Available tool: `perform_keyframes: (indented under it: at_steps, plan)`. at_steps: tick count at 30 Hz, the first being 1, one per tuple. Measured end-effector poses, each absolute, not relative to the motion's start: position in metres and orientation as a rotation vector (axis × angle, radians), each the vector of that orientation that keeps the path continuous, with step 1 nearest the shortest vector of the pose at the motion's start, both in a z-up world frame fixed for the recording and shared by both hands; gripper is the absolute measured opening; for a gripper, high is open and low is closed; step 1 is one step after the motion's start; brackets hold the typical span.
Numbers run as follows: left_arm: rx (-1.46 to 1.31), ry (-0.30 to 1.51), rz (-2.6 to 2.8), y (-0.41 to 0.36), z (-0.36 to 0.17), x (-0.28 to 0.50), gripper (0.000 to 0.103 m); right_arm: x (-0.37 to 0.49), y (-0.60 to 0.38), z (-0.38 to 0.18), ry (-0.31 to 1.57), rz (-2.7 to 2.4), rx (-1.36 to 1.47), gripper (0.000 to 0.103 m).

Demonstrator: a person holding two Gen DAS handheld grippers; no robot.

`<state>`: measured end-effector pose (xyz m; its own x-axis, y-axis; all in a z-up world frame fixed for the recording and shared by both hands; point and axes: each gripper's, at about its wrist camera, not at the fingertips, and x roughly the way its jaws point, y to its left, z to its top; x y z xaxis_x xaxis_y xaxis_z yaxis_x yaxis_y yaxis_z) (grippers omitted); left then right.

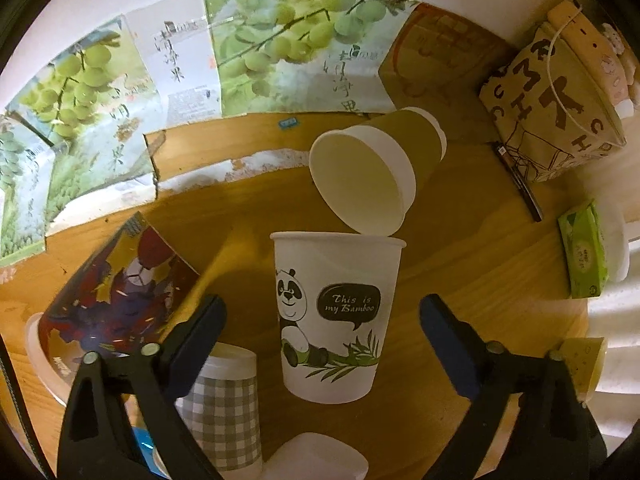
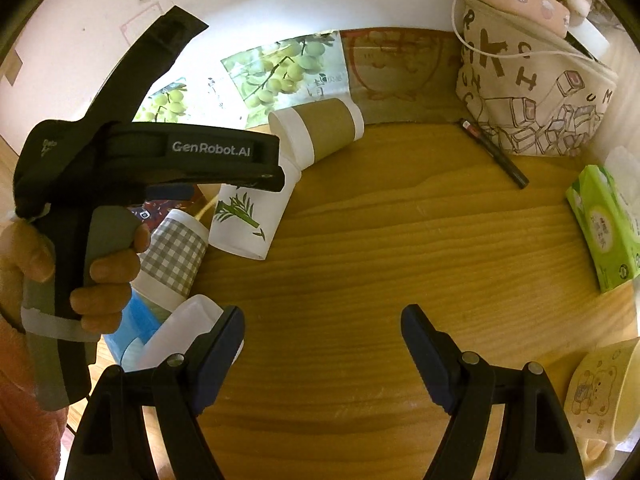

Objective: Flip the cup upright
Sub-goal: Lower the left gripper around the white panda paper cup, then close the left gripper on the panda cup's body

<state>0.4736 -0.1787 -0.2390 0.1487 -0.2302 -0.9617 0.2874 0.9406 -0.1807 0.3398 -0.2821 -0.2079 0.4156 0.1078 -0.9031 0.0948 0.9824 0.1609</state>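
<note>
A white panda cup point(image 1: 336, 316) reading "This is my Bamboo" stands upright on the wooden table point(image 1: 460, 240), between the spread fingers of my left gripper point(image 1: 324, 320), which is open and not touching it. Behind it a brown-sleeved paper cup point(image 1: 380, 168) lies on its side, mouth toward me, rim close to the panda cup's rim. In the right wrist view the panda cup point(image 2: 248, 220) and the brown-sleeved cup point(image 2: 320, 132) sit at left, partly hidden by the left gripper's body. My right gripper point(image 2: 322, 344) is open and empty over bare table point(image 2: 400, 248).
A grey checked cup point(image 1: 224, 404) stands upside down at lower left, next to a colourful printed cup point(image 1: 116, 300) and a white lid point(image 1: 316, 456). A printed fabric bag point(image 1: 556, 92), a pen point(image 1: 520, 184) and a green tissue pack point(image 1: 584, 252) lie at right. Grape-printed cardboard point(image 1: 260, 52) lines the back.
</note>
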Motion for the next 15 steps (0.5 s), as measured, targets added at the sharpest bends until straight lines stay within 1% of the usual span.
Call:
perform_keyframes:
  at_steps: [6,8,9,10,14,15]
  plan:
    - [0.049,1.401,-0.365,-0.185,-0.251,0.478,0.095,0.339,-0.283,-0.21,1.159,0.003,0.205,0.081]
    - [0.033,1.416,-0.37,-0.186,-0.255,0.479,0.093,0.338,-0.283,-0.211,1.162,0.0,0.205,0.081]
    - [0.029,1.422,-0.37,-0.188,-0.257,0.48,0.086,0.338,-0.283,-0.211,1.163,-0.001,0.205,0.081]
    - [0.023,1.433,-0.374,-0.188,-0.259,0.481,0.081,0.338,-0.283,-0.211,1.165,-0.002,0.206,0.081]
    - [0.04,1.428,-0.384,-0.196,-0.261,0.479,0.079,0.336,-0.284,-0.21,1.164,-0.013,0.201,0.081]
    - [0.032,1.443,-0.397,-0.198,-0.263,0.479,0.075,0.336,-0.285,-0.21,1.162,-0.015,0.202,0.081]
